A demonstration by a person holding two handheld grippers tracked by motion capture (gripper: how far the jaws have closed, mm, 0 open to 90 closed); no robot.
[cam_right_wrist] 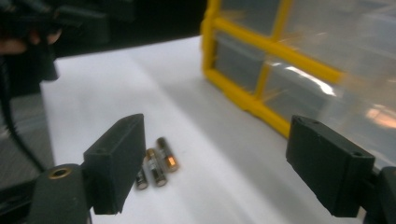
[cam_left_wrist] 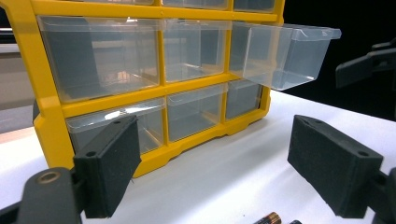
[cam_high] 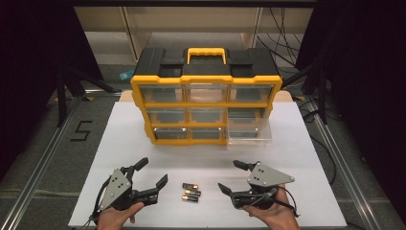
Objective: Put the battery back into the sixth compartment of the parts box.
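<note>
While the left gripper (cam_high: 152, 173) rests with its jaws spread and empty, three batteries (cam_high: 190, 191) lie on the white worktop (cam_high: 119, 139) between both pairs of jaws, their labels unreadable. Beyond them stands a yellow drawer cabinet (cam_high: 206, 103), one clear drawer (cam_high: 249, 134) pulled out. Jaws of the right gripper (cam_high: 229, 176) gape, released. A "5" (cam_high: 81, 130) marks the dark floor left.
</note>
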